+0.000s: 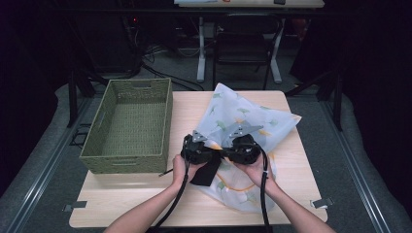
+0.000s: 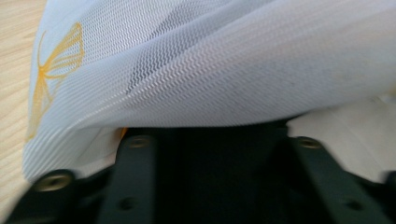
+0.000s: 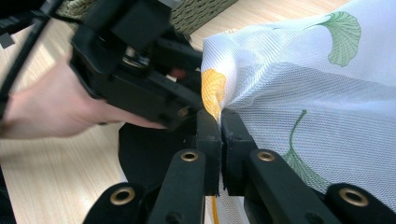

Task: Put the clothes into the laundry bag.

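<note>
Jaws pinch mesh bag at its mouth

Right gripper (image 3: 219, 135) has its jaws pressed together on a fold of the bag (image 3: 299, 93), just under a yellow leaf print, probably to hold the edge steady. Left gripper (image 1: 197, 150) sits right beside it; its jaws stand part open with the mesh draped over them, not pinched, perhaps to spread the opening. A dark item (image 1: 206, 172) pokes out under the two grippers; what it is I cannot tell. The bag lies on the table (image 1: 121, 204), spreading away from the hands toward the far edge. A woven basket (image 1: 131, 124) waits at the left, well apart from the bag
</note>
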Demonstrator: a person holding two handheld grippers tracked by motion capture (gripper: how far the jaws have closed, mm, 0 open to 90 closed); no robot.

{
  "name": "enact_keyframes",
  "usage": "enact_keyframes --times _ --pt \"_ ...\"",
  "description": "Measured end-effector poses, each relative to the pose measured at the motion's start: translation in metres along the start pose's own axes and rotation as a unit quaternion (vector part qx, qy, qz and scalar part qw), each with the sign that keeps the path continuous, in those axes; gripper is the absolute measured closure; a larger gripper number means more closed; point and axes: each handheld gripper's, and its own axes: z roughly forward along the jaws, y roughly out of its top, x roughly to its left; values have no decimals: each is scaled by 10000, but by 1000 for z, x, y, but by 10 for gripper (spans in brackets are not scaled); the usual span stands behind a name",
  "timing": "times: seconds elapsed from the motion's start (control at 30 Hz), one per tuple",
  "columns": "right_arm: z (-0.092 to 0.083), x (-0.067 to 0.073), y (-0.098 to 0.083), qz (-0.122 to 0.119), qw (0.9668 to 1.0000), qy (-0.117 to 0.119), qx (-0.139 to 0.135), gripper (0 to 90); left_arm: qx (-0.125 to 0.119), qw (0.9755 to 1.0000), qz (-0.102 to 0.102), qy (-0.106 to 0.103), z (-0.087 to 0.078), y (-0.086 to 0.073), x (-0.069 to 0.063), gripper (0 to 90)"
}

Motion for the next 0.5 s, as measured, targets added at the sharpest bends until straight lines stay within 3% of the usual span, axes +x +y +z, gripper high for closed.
enact_keyframes --times 0.1,0.17,0.33,0.5 --pt "0 1 0 -29 10000 -13 1 877 42 9997 222 9 -13 2 -2 352" --pt "0 1 0 -52 10000 -13 -11 877 10 9997 260 33 -17 2 -3 279" --pt "-3 1 1 -33 10000 -30 -32 877 139 9990 427 54 -39 -6 -7 233" --pt "-3 1 1 -41 10000 -34 -23 877 296 9987 391 150 -45 -17 -7 229"
